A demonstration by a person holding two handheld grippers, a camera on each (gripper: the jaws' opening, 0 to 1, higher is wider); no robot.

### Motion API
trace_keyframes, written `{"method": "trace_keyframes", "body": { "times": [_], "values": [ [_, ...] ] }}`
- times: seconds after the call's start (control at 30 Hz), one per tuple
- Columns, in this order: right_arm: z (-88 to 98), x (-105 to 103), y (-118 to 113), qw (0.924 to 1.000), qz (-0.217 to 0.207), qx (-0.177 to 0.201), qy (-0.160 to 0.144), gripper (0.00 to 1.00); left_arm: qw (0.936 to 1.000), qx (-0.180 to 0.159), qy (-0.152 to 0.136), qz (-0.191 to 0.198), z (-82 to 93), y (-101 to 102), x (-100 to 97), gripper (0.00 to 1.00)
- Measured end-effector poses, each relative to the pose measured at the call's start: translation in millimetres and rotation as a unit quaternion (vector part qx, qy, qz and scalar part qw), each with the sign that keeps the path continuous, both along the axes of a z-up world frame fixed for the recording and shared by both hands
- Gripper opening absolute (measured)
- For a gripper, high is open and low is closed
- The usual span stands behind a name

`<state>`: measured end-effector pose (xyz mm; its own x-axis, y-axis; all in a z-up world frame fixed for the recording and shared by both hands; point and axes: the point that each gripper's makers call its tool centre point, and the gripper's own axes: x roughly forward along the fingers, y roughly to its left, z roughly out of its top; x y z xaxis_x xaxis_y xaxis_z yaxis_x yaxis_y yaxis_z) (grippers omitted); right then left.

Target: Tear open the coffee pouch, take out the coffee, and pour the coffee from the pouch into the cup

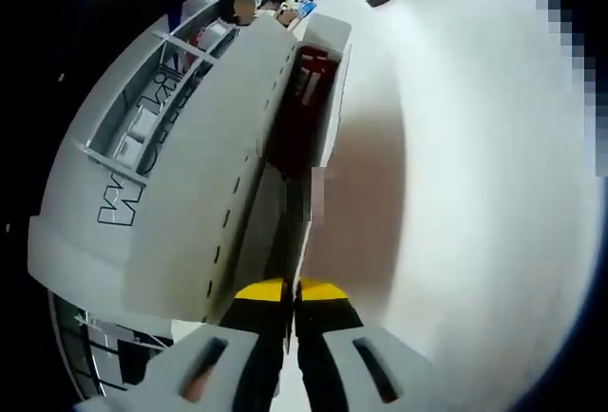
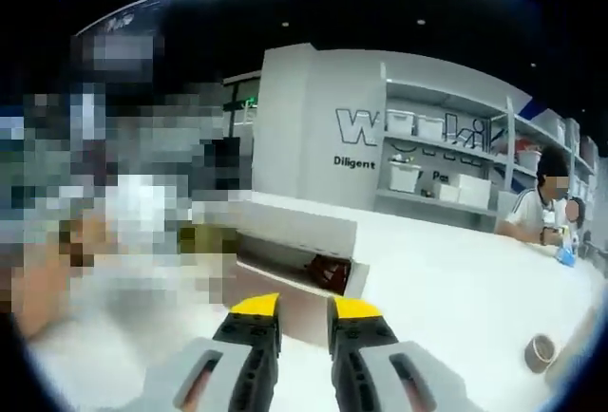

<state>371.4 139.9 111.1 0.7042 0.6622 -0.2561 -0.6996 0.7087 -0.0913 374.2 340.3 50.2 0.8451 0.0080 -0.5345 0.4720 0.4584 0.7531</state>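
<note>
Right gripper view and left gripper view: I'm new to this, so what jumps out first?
The yellow-tipped grippers stand out: the left gripper nearly shut, the right gripper with a small gap. Both point at an open white box on the white table, with a dark red pouch inside. In the right gripper view, a small round cup sits low on the right, and a person sits at the far end.

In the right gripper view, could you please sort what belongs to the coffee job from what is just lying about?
Job:
red pouch inside the white box
small cup on the white table

Lying about:
shelf bins
seated person
</note>
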Motion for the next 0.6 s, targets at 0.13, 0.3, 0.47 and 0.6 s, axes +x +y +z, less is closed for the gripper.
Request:
{"method": "trace_keyframes", "body": {
  "times": [0.13,0.3,0.47,0.6],
  "values": [
    [-8.1,7,4,0.9999,-0.001,-0.006,0.008,0.19,1.0,-0.005,0.0,0.001,0.9,1,-4.1,0.05],
    [-17.2,20,11,0.9997,-0.007,-0.012,0.017,0.18,1.0,-0.004,0.002,0.001,-1.5,3,2.7,0.05],
    [-18.2,31,22,0.9997,-0.009,-0.013,0.02,0.16,1.0,-0.005,0.003,0.0,-2.4,4,4.6,0.05],
    [-20.6,40,30,0.9995,-0.013,-0.016,0.024,0.16,1.0,-0.002,0.004,0.0,-3.0,3,4.4,0.05]
  ]
}}
